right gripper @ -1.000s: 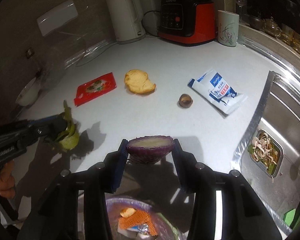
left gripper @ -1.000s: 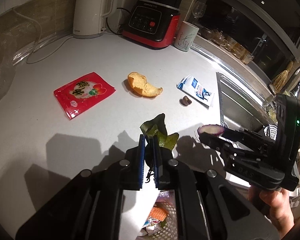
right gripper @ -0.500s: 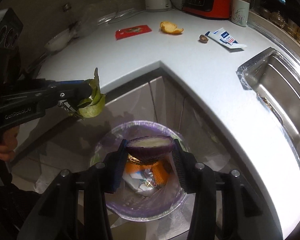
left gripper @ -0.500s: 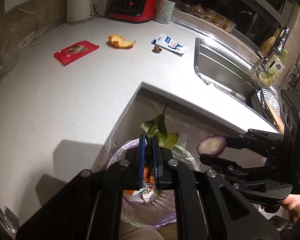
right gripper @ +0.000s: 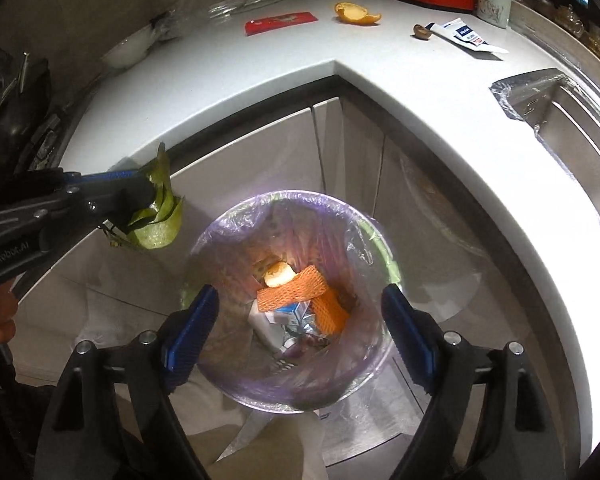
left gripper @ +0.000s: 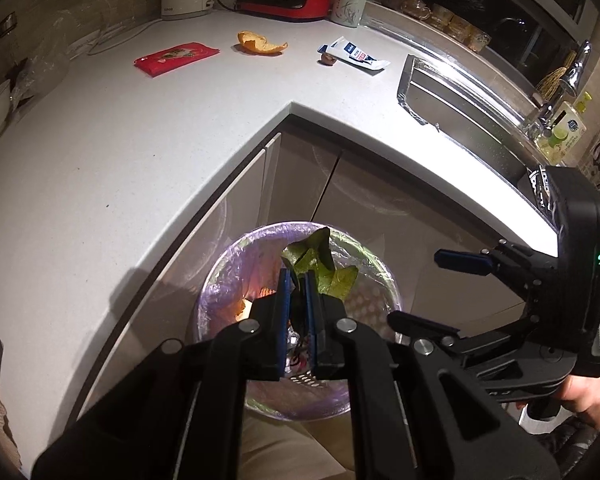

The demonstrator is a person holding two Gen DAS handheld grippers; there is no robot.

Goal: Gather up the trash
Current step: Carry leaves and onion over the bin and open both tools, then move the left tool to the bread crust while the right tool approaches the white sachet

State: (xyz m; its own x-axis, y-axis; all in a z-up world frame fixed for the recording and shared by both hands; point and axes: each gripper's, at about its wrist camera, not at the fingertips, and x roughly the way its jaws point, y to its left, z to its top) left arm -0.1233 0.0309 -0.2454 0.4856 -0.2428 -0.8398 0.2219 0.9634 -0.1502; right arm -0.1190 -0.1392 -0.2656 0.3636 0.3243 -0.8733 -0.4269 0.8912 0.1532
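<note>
Clamping green leaf scrap (left gripper: 320, 268) in left gripper (left gripper: 296, 292) above lined trash bin (right gripper: 220, 236); right gripper (right gripper: 300, 320) just opening, empty. Risking leaf clinging to pads or landing outside bin rim.

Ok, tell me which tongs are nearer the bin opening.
Right. The right tongs hang open directly over the bin; the left tongs, shut on green leaves, hover just off its left rim.
</note>
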